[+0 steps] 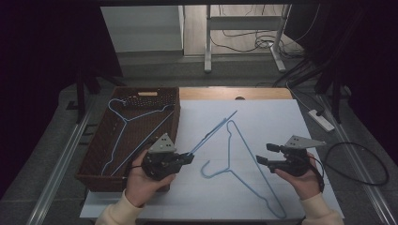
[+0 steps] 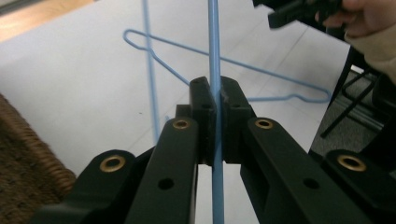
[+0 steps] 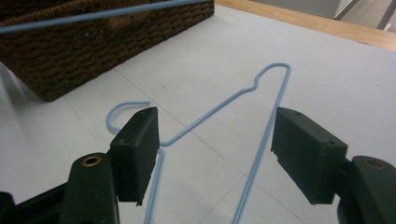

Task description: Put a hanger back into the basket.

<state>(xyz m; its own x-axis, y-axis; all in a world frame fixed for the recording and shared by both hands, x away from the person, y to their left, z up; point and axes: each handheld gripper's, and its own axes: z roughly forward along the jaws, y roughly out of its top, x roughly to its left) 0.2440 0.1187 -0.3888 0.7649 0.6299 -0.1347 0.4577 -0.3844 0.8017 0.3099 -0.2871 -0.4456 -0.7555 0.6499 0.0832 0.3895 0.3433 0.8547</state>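
Blue hanger (image 1: 213, 131) clamped in left gripper (image 1: 187, 158); right gripper (image 1: 261, 153) gapes empty (above the flat hanger (image 1: 244, 164))

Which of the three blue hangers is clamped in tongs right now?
The hanger slanting up off the basket's right edge: the left tongs are shut on its wire. The hanger on the white table lies free, and the third rests inside the basket.

Light blue wire hangers (image 1: 244, 159), a dark brown woven basket (image 1: 96, 154), black tongs (image 1: 187, 158).
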